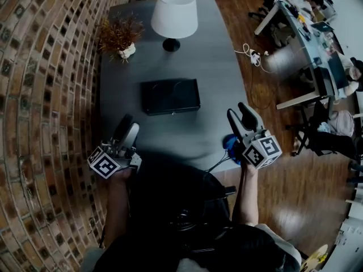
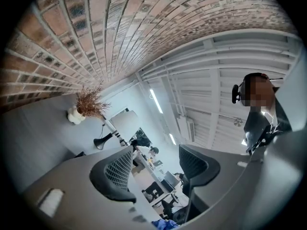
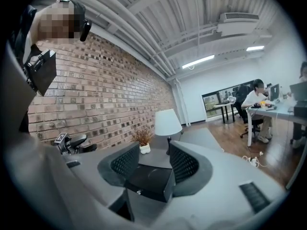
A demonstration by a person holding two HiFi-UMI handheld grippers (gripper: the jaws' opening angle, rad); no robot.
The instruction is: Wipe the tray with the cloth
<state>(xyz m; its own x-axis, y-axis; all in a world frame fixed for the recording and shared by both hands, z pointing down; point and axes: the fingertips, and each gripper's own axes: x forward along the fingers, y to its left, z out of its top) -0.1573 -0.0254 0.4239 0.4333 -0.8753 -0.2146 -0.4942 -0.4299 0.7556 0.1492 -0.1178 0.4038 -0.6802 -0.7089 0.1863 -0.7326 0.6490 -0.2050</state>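
Observation:
The black tray [image 1: 170, 96] lies flat in the middle of the grey table [image 1: 210, 55]; in the right gripper view the tray [image 3: 149, 181] shows beyond the jaws, well apart from them. A blue cloth [image 1: 230, 145] sits bunched at the table's near right edge, just under my right gripper [image 1: 240, 115], and a scrap of that cloth [image 2: 163, 223] shows at the bottom of the left gripper view. The right gripper [image 3: 154, 163] is open and empty. My left gripper [image 1: 126, 128] hangs over the near left of the table; this gripper [image 2: 156, 169] is open with nothing between its pads.
A white-shaded lamp [image 1: 174, 16] and a dried plant in a white vase [image 1: 120, 38] stand at the table's far end. A brick wall [image 1: 39, 95] runs along the left. Desks, chairs and seated people [image 3: 254, 102] fill the room to the right, and a cable lies on the wooden floor [image 1: 249, 52].

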